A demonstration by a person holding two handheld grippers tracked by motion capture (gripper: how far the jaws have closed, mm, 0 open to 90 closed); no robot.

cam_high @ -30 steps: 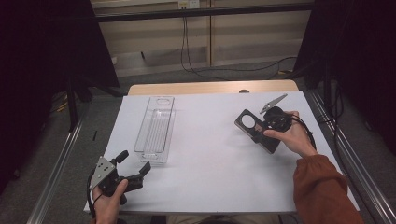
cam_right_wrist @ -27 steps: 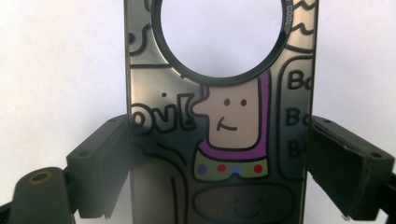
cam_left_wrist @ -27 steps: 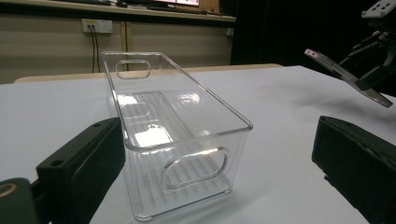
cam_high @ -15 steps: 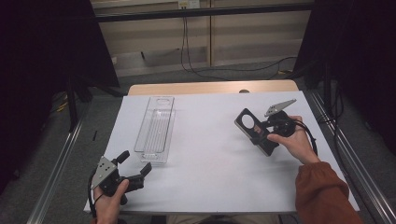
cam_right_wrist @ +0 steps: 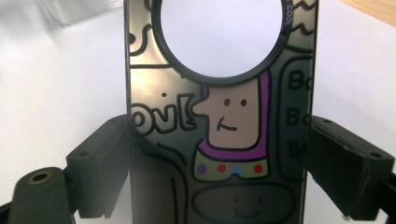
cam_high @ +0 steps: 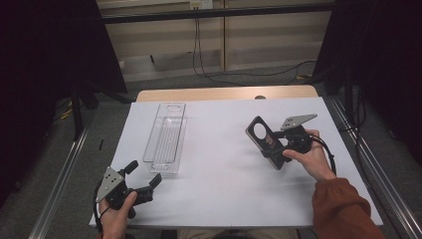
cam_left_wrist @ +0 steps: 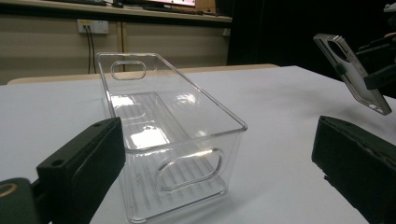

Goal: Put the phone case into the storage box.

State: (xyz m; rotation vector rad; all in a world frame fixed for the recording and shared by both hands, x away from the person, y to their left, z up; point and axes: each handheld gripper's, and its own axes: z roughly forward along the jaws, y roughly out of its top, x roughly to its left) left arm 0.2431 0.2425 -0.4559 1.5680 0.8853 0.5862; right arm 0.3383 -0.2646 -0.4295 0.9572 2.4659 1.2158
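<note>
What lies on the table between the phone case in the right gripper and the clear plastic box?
Nothing: in the high view, only bare white table separates the phone case, clamped in the right gripper, from the clear box.

Glossy clear plastic bin [cam_left_wrist: 163, 135]; glossy printed phone case [cam_right_wrist: 219, 140]; matt black tongs [cam_right_wrist: 219, 154].

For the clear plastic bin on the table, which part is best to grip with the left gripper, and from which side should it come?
Probably the near short wall of the clear bin, from the person's side. That end faces the open left gripper, and its oval handle cutout with the thin upright rim above lets one finger go inside and one outside. The long walls seem too far apart to span.
</note>
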